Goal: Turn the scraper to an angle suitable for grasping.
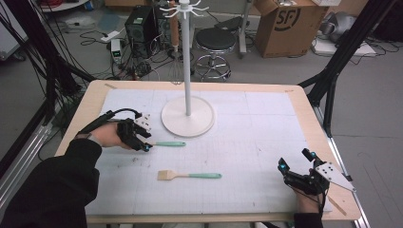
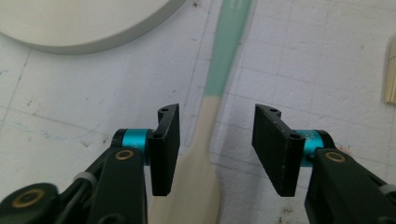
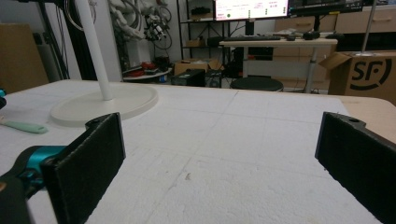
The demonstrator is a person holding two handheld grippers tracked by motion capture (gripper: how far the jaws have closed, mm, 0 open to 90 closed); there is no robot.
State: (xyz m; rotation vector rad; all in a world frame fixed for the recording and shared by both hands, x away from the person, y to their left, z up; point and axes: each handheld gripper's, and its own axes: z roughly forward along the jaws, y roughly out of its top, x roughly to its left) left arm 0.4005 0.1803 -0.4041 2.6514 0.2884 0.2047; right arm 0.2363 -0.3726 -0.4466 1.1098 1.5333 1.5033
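Note:
A spatula [image 1: 167, 143] with a cream blade and a mint-green handle lies on the white mat left of centre. My left gripper [image 1: 146, 142] is down at its blade end. In the left gripper view the cream blade and neck of the spatula [image 2: 205, 140] run between the two jaws of my left gripper [image 2: 217, 119]. The pads stand apart from it, so the gripper is open. My right gripper [image 1: 296, 160] rests near the table's front right corner. Its jaws are wide open in the right gripper view [image 3: 224, 140], with bare mat between them.
A brush [image 1: 190, 175] with a mint handle lies in front of the spatula; its bristles [image 2: 391, 70] show beside the left gripper. A white hook stand with a round base [image 1: 187, 122] rises at centre back, a whisk [image 1: 176, 71] hanging from it. The base [image 3: 105, 105] lies ahead-left of my right gripper.

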